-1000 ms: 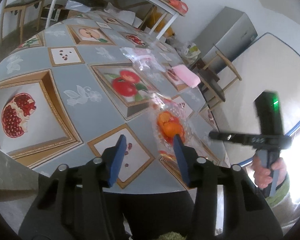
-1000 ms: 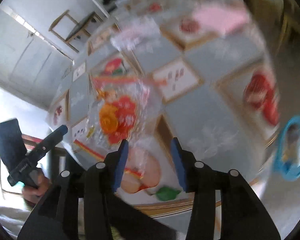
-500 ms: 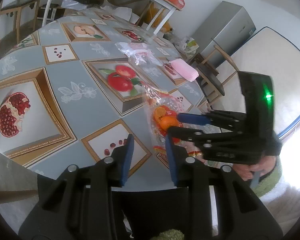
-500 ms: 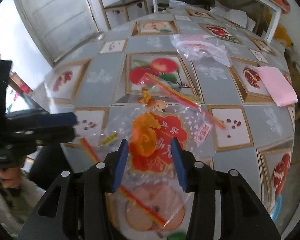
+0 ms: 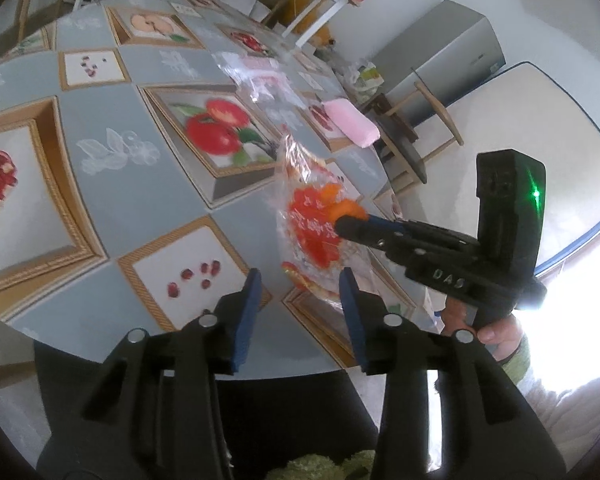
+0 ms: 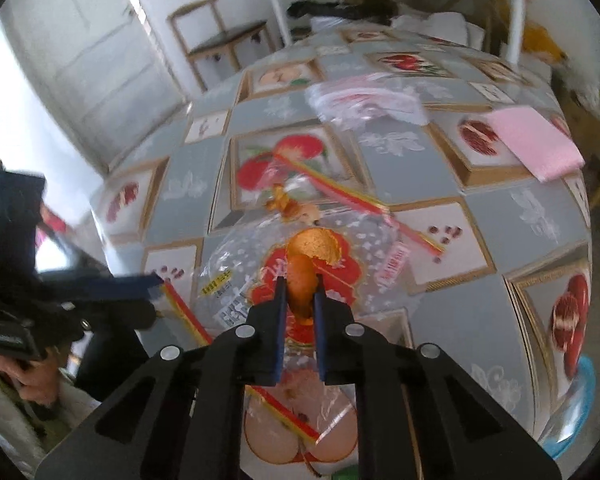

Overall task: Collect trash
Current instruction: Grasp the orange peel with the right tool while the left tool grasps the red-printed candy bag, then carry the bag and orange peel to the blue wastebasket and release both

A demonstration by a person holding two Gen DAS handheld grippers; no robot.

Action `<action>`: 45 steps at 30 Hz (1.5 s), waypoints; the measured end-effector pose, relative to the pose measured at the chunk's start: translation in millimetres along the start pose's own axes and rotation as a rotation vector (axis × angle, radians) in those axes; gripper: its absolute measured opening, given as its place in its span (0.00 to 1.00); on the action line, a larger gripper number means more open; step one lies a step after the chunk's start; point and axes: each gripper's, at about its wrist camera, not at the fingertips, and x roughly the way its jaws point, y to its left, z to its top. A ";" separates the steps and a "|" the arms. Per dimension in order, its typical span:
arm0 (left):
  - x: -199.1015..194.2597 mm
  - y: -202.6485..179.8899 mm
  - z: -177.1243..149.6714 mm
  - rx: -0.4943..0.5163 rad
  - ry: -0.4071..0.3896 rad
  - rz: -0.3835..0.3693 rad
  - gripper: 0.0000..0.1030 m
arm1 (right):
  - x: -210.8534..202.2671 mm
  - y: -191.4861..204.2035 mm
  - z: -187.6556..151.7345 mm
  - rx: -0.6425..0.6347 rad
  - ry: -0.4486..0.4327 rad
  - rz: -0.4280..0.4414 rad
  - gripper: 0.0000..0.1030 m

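In the left wrist view, the left gripper [image 5: 299, 304] hangs over the near edge of the table [image 5: 148, 208], which is covered with a grey cloth printed with framed fruit pictures. Its blue fingers [image 5: 247, 312] stand partly apart and are opening, with nothing between them; only cloth shows through the gap. Just beyond the right-hand finger lies a clear plastic bag [image 5: 312, 236] with a red printed label, its far end lifted off the cloth. The right gripper [image 5: 346, 224] reaches in from the right, held by a hand [image 5: 492, 336], and its tips meet an orange peel [image 5: 340, 206] on top of the bag. Farther back lie a folded pink cloth [image 5: 352, 123] and a crumpled clear wrapper [image 5: 260, 76], well apart from the bag.

In the right wrist view, the right gripper [image 6: 300, 300] points down at the bag [image 6: 364, 256], which lies spread flat on the table [image 6: 420, 168] near its front edge. Its fingers [image 6: 279, 316] are nearly together and closing, and the orange peel [image 6: 302, 280] sits pinched between their pads, with a second, curled piece of peel [image 6: 314, 244] just behind it on the red label. The left gripper [image 6: 156, 280] comes in from the left, blurred, its tip at the bag's left edge. The pink cloth [image 6: 536, 144] lies at the far right and the crumpled wrapper [image 6: 364, 100] beyond the bag.
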 end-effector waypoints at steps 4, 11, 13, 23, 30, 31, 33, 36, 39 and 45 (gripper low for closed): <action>11.2 -0.3 1.9 -0.018 0.032 0.006 0.38 | 2.3 -11.2 -9.5 0.057 -0.007 0.014 0.12; 30.0 4.7 11.6 -0.072 0.054 -0.015 0.34 | 6.9 -15.9 -17.1 0.089 -0.015 0.034 0.12; 33.3 5.0 13.4 -0.077 0.056 -0.009 0.27 | 6.0 -16.4 -16.8 0.092 -0.019 0.037 0.12; 27.4 -1.5 13.8 -0.068 0.020 0.001 0.05 | -22.9 -22.6 -17.5 0.125 -0.098 0.044 0.12; 6.5 -25.9 18.2 0.003 -0.047 0.007 0.05 | -78.2 -35.0 -18.9 0.167 -0.239 0.035 0.12; 4.3 -30.6 19.2 0.016 -0.053 0.002 0.05 | -89.3 -39.3 -21.0 0.177 -0.263 0.026 0.12; 1.4 -44.3 21.9 0.045 -0.060 -0.016 0.05 | -118.3 -51.3 -29.4 0.208 -0.322 -0.012 0.12; 2.4 -70.5 28.9 0.105 -0.056 -0.058 0.05 | -160.4 -70.9 -48.1 0.261 -0.401 -0.076 0.12; 12.8 -106.8 35.2 0.185 -0.029 -0.109 0.05 | -208.9 -96.7 -82.4 0.341 -0.483 -0.189 0.12; 63.6 -191.3 41.6 0.332 0.098 -0.184 0.05 | -267.4 -152.9 -164.5 0.556 -0.556 -0.369 0.12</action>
